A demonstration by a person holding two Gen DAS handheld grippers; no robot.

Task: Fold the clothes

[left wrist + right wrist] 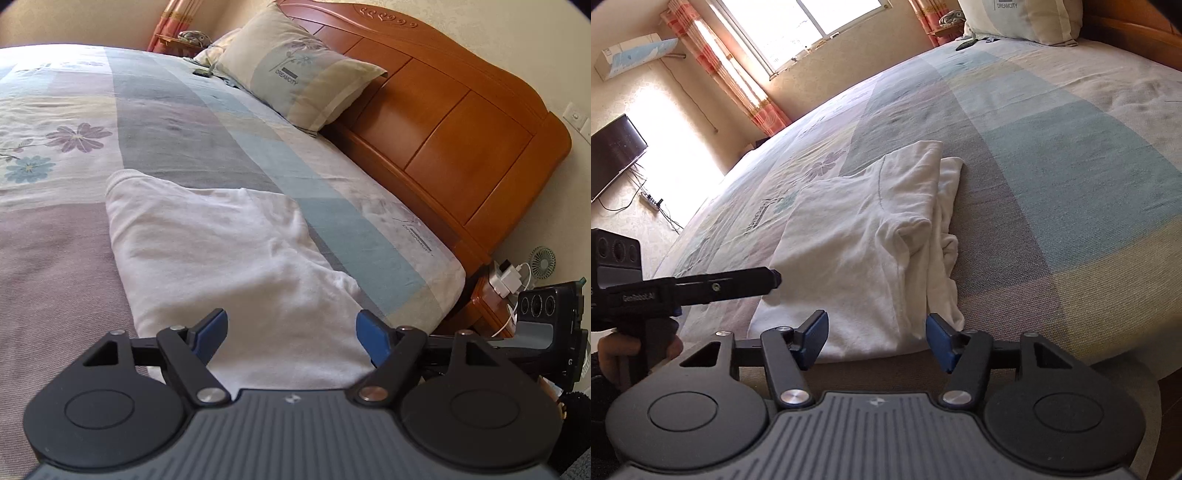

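**Both grippers open over white shirt on bed**

Left gripper [291, 334]: fingers [212, 332] spread wide, nothing between them. White shirt [229, 254] lies flat on the bed [177, 122] just ahead of and under the fingertips, stretching away from them; cuffed edge at its far end. Pillow [295, 66] and wooden headboard [443, 122] far ahead, to the right of the fingers.

Right gripper [877, 338]: fingers [812, 338] also apart, empty. Same shirt straight ahead, partly folded, a bunched sleeve along the side nearer the right finger. Near hem sits just beyond the fingertips; contact unclear. Left of the fingers, a hand [613, 354] holds the other gripper, pointing at the shirt.
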